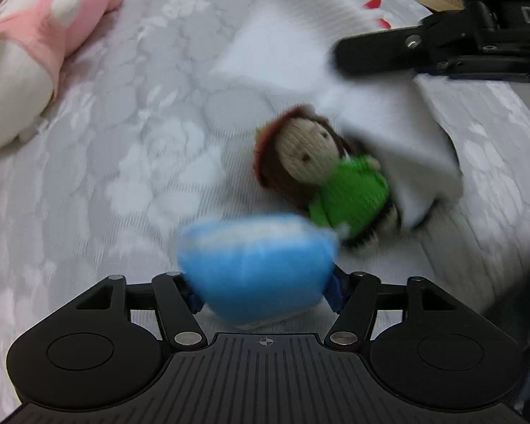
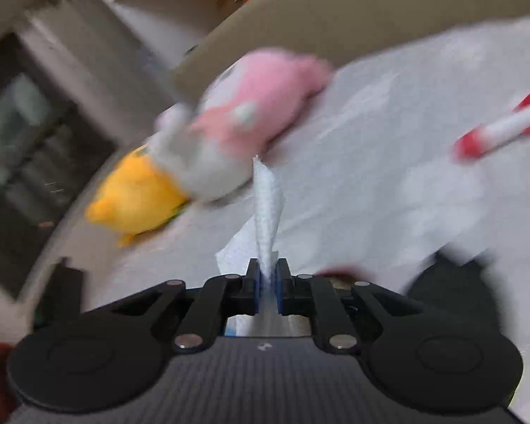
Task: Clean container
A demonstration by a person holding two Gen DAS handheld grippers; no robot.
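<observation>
My left gripper (image 1: 261,293) is shut on a blue container (image 1: 256,265), blurred by motion, held low over the grey patterned bedspread (image 1: 130,162). My right gripper (image 2: 268,282) is shut on a white paper tissue (image 2: 266,208) that sticks up between its fingers. In the left wrist view the right gripper (image 1: 339,54) comes in from the upper right with the tissue (image 1: 388,141) hanging from it, draped partly over a knitted doll.
A knitted doll (image 1: 332,173) in green lies beyond the container. A pink and white plush (image 1: 35,46) lies at the upper left; it also shows in the right wrist view (image 2: 236,123) beside a yellow plush (image 2: 134,198). A red and white item (image 2: 501,127) lies at the right.
</observation>
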